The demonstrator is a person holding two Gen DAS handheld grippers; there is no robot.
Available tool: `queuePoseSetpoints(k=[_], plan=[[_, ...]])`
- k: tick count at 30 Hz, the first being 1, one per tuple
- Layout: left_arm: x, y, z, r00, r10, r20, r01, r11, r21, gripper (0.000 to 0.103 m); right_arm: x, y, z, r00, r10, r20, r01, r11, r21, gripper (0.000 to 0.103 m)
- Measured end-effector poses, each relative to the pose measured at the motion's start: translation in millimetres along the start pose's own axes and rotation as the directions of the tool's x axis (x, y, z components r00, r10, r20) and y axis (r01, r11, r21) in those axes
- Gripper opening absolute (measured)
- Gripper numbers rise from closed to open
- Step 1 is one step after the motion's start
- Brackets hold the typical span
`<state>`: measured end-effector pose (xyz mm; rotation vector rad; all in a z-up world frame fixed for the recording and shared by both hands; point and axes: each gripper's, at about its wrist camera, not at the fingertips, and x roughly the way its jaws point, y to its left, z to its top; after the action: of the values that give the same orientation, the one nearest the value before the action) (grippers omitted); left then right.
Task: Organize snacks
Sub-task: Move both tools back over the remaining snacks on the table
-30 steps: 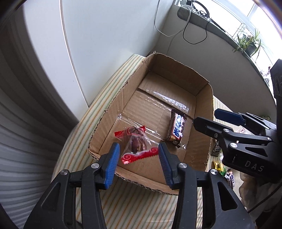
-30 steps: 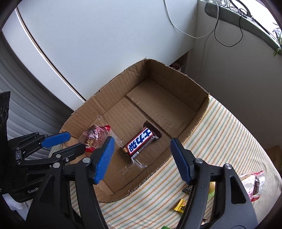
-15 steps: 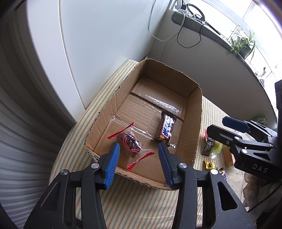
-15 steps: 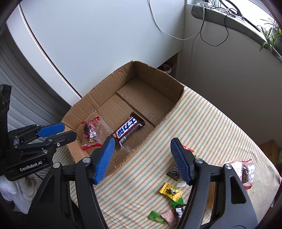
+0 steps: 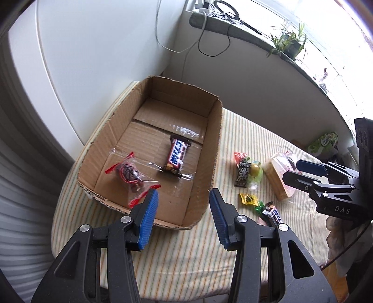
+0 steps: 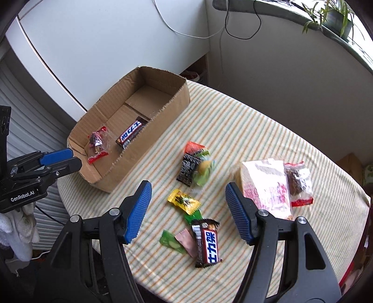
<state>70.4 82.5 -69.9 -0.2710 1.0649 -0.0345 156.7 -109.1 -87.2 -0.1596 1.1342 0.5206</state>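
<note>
- Left gripper point(image 5: 183, 216): fingers wide apart, holding nothing, above the near edge of the cardboard box point(image 5: 214, 149).
- Right gripper point(image 6: 187, 211): fingers wide apart, holding nothing, over the loose snacks.
- In the box, two: a clear-wrapped cake point(image 5: 129, 174) at 9 o'clock, a chocolate bar point(image 5: 176, 157) at centre.
- Loose on the cloth, at least eight: second chocolate bar point(image 6: 207, 242), yellow candy point(image 6: 184, 200), black packet point(image 6: 187, 169), large pink pack point(image 6: 268, 190), another clear-wrapped cake point(image 6: 297, 183) and smaller sweets.
- Striped tablecloth point(image 6: 233, 130) on a table beside a white wall; windowsill plant point(image 6: 335, 14) at 1 o'clock.
</note>
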Motion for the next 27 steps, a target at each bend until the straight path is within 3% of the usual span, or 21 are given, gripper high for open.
queuePoseSetpoints(k=[6, 14, 17, 22, 27], plan=[[13.4, -32.3, -13.0, 0.997, -0.048, -0.055, 0.054, 0.992, 0.112, 0.044, 2.9, -25.8, -28.2, 0.999, -0.008, -0.045, 0.01, 0.999, 0.044, 0.069], [40.9, -80.3, -37.3, 0.979, -0.087, -0.183, 0.138, 0.947, 0.289, 0.044, 23.7, -45.1, -54.5, 0.995, 0.026, -0.097, -0.015, 0.994, 0.106, 0.069], [53.6, -98.3, -48.2, 0.972, -0.073, -0.222, 0.155, 0.913, 0.377, 0.041, 32.8, -47.0, -61.1, 0.992, 0.037, -0.118, -0.024, 0.994, 0.109, 0.069], [71.2, -126.4, -66.2, 0.961, -0.041, -0.273, 0.187, 0.825, 0.533, 0.04, 45.7, -49.2, -66.6, 0.987, 0.049, -0.151, -0.033, 0.994, 0.108, 0.069], [93.7, -141.6, -71.7, 0.94, -0.014, -0.34, 0.234, 0.752, 0.616, 0.04, 56.7, -55.8, -68.6, 0.984, 0.06, -0.17, -0.036, 0.989, 0.142, 0.069]])
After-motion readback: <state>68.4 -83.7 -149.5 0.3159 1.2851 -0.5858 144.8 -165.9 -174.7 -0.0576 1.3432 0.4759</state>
